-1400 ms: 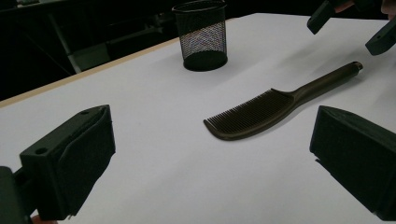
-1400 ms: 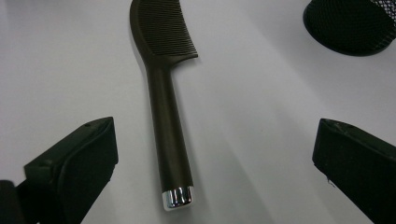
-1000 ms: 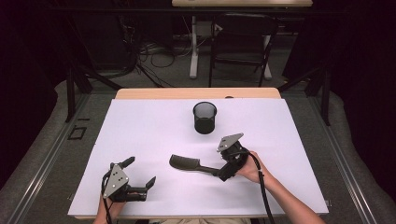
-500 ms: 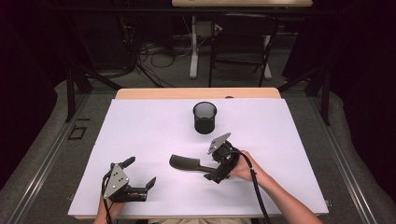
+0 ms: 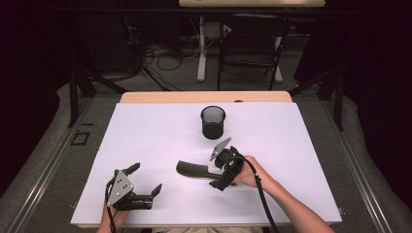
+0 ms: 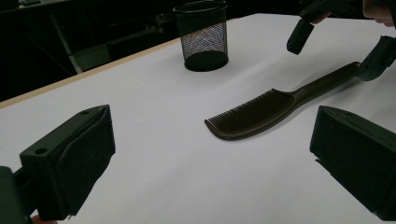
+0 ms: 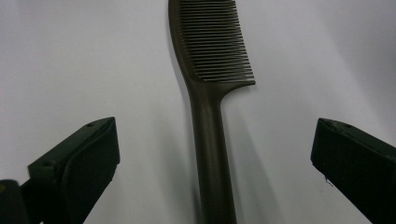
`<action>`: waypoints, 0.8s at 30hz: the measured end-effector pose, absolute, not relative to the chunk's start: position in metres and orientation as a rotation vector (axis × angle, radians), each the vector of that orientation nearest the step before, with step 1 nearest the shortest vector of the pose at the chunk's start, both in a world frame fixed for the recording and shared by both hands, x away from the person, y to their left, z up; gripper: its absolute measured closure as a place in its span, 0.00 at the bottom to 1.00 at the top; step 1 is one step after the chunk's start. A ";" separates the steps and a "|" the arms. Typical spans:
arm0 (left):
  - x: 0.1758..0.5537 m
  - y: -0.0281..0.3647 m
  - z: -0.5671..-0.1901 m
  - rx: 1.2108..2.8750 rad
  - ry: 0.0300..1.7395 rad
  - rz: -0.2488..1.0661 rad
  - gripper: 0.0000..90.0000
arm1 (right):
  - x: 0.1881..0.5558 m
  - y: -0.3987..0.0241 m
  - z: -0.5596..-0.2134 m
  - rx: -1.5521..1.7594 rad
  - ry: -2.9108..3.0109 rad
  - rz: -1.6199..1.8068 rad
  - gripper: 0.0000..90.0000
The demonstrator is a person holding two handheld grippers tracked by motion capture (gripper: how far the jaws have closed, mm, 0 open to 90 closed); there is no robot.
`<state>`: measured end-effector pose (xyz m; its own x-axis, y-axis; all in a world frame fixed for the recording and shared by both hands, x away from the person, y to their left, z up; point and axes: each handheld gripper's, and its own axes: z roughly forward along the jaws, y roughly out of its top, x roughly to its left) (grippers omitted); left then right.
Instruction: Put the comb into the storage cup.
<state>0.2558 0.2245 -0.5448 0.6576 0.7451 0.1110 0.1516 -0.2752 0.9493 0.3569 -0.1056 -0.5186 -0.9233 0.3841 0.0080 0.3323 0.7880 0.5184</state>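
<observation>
Since one second ago the right gripper (image 5: 221, 170) has moved a little to 9 o'clock and now tilts down over the handle end of the comb (image 5: 194, 170); the left gripper (image 5: 145, 180) and the comb lie where they were.

In the high view the comb lies flat on the white table cover (image 5: 145, 131), a little toward 6 o'clock from the table's centre. Its toothed end points to 9 o'clock and its handle runs toward 3 o'clock, under the right gripper. The black mesh cup (image 5: 213, 122) stands upright at 12 o'clock from the comb, well apart from it.

The jaws of the right gripper are wide apart. In the right gripper view the comb (image 7: 211, 93) runs up the middle between them, handle near the camera, teeth at 12 o'clock and facing 3 o'clock. Neither jaw touches the handle there. In the left gripper view one jaw of the right gripper (image 6: 327, 39) hangs above the handle end and the other sits beside it on the table; if it touches, I cannot tell.

The left gripper rests at 7 o'clock on the table, held by the person's left hand (image 5: 112, 213), its jaws also wide apart with nothing between them. In its own view the comb (image 6: 275, 109) lies ahead toward 1 o'clock and the mesh cup (image 6: 202, 36) stands at 12 o'clock.
</observation>
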 end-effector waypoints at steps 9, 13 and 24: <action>0.255 0.224 -0.544 1.787 0.713 0.680 0.00 | 0.360 -0.090 -0.518 0.558 2.892 0.647 0.21; 0.256 0.223 -0.544 1.791 0.722 0.677 0.00 | 0.360 -0.084 -0.517 0.535 2.903 0.587 0.44; 0.257 0.222 -0.545 1.798 0.719 0.675 0.00 | 0.365 -0.061 -0.523 0.472 2.974 0.362 0.71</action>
